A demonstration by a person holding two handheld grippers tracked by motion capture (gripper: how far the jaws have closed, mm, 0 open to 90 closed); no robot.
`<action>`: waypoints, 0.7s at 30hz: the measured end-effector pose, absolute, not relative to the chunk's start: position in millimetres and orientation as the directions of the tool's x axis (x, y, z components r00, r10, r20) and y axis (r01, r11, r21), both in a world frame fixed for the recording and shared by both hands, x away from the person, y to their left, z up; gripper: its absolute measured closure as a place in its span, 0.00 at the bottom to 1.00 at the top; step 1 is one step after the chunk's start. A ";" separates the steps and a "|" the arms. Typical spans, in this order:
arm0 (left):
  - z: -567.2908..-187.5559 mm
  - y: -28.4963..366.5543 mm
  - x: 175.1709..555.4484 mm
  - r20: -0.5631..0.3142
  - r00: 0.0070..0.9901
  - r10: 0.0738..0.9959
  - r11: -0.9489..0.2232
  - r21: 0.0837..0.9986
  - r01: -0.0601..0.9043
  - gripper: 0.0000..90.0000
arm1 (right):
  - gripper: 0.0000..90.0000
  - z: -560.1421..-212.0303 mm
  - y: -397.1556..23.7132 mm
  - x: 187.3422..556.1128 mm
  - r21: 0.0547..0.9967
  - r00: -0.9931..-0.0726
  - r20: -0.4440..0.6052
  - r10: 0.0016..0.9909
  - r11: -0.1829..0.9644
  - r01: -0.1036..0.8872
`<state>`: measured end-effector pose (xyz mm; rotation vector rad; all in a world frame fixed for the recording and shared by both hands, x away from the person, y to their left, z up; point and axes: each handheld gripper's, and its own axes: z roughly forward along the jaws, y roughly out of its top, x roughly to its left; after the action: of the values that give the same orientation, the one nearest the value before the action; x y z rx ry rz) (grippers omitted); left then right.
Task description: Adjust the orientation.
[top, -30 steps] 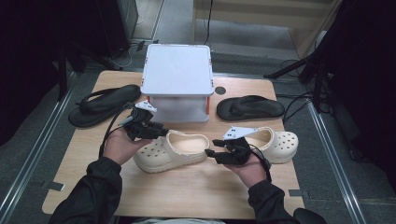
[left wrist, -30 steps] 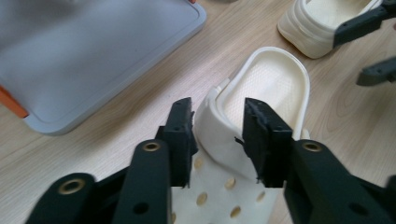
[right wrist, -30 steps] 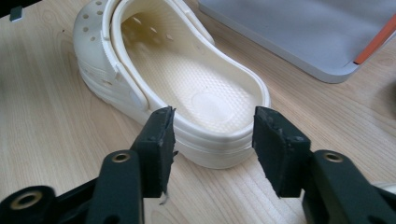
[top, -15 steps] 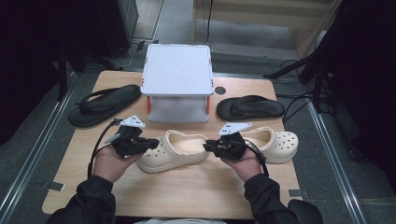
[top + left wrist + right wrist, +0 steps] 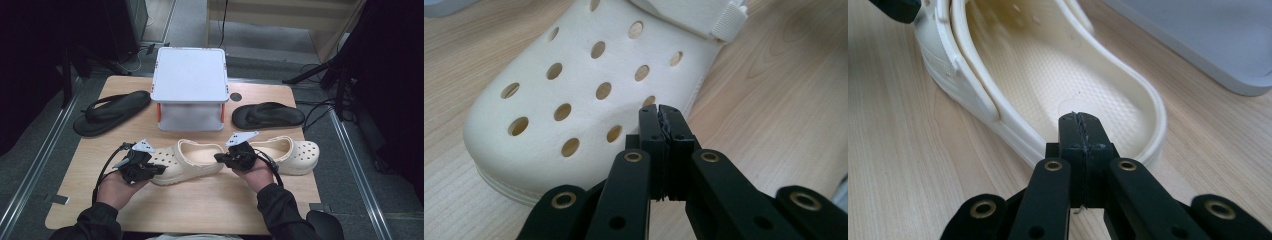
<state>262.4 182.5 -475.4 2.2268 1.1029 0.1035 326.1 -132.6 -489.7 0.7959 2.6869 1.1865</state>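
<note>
Scanning the table (image 5: 200, 210) left to right from the high view: a black flip-flop (image 5: 111, 112) lies at about 10 o'clock from table centre. The left gripper (image 5: 159, 169) sits at 7 o'clock, held in the person's left hand (image 5: 116, 187), its tips at the toe end of the near cream clog (image 5: 190, 162). Its own view shows the jaws pressed flat together with nothing between them, having just been closing; the tips (image 5: 659, 112) hang over the perforated toe of that clog (image 5: 589, 95), and contact cannot be told.

Behind the clog at 12 o'clock stands a white box with orange legs (image 5: 190, 82). The near clog lies lengthwise across the table centre, toe toward 9 o'clock, heel toward 3 o'clock.

The right gripper (image 5: 218, 158), in the right hand (image 5: 257, 172), is at the heel end. Its view shows jaws fully together and empty, just closed, tips (image 5: 1080, 120) over the heel rim of the clog (image 5: 1058, 85).

A second cream clog (image 5: 295, 152) lies at 4 o'clock, just beside the right hand. Another black flip-flop (image 5: 267, 115) rests at 2 o'clock.
</note>
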 end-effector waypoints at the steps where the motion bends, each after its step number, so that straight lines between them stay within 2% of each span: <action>1: -476.7 182.1 263.3 -0.202 0.642 0.740 -0.440 0.577 0.688 1.00 | 1.00 -490.9 -131.1 326.0 0.709 -0.860 0.115 0.497 0.566 0.422; 6: -478.2 184.0 264.7 -0.217 0.648 0.730 -0.437 0.581 0.687 1.00 | 1.00 -493.3 -127.1 327.0 0.711 -0.863 0.108 0.493 0.569 0.414; 21: -478.5 186.8 271.0 -0.193 0.625 0.756 -0.418 0.593 0.688 0.98 | 1.00 -493.8 -119.9 319.6 0.695 -0.878 0.108 0.466 0.596 0.402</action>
<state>271.0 186.8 -478.5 2.2025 1.1261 0.1364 319.6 -119.9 -493.8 0.7442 2.7300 1.1566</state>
